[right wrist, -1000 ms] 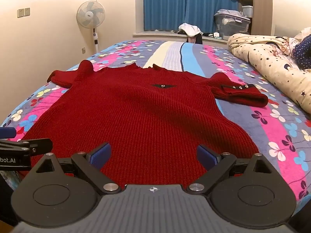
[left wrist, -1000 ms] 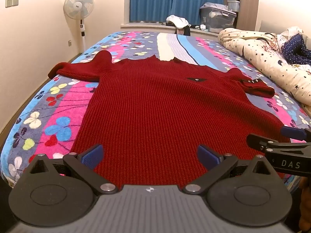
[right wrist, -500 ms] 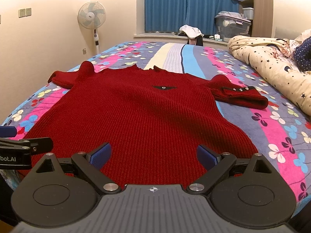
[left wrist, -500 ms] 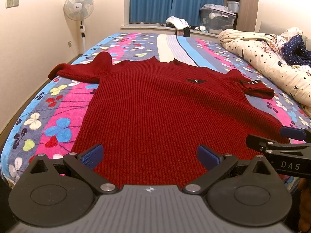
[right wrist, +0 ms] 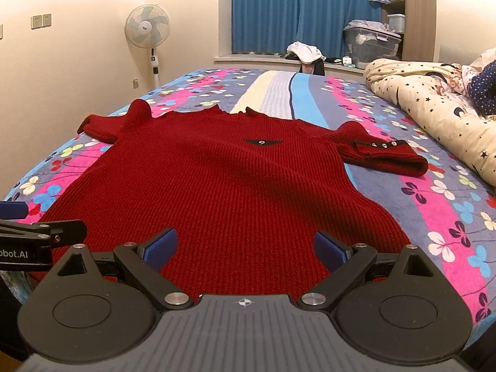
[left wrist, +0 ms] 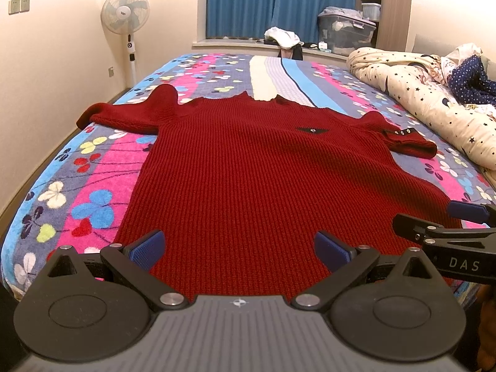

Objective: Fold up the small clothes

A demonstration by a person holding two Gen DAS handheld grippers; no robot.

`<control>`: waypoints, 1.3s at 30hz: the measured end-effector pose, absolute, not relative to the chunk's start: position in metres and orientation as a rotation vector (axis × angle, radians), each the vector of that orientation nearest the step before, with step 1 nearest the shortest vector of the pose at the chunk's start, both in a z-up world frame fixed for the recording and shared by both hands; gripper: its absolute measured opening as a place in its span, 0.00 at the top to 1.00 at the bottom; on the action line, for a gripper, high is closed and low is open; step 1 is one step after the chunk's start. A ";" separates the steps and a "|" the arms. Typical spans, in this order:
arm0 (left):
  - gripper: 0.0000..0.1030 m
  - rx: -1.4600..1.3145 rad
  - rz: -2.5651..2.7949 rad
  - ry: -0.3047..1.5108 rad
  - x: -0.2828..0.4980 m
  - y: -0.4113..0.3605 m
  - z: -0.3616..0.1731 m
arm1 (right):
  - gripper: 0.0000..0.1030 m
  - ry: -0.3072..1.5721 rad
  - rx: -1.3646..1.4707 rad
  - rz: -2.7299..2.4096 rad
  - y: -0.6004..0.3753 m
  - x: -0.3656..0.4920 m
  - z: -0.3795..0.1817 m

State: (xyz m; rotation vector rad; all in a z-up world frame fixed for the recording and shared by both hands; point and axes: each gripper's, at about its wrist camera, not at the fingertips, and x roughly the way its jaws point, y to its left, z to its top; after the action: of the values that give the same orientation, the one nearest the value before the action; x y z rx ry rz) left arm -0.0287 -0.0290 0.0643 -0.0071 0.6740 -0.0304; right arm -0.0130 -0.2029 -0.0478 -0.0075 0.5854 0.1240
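Sweater (left wrist: 248, 179) is lying collar-away on the bed (left wrist: 77, 192), hem facing both spread-jawed, empty grippers: left gripper (left wrist: 238, 248), right gripper (right wrist: 245, 248).

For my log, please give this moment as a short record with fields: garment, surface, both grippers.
garment: red knitted sweater, spread flat, sleeves out to both sides
surface: flowered bed cover
left gripper: fingers open, above the hem, holding nothing
right gripper: fingers open, above the hem, holding nothing
beside: star-print quilt
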 end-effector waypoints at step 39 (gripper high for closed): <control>0.01 -0.002 -0.030 0.679 -0.010 -0.015 0.014 | 0.08 0.593 0.001 0.134 -0.200 -0.015 -0.044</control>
State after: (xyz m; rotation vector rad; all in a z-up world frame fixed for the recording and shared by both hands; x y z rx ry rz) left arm -0.0096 -0.0146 0.0141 -0.0022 0.6787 -0.0297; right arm -0.0146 -0.1996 -0.0442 0.0009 0.5931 0.1336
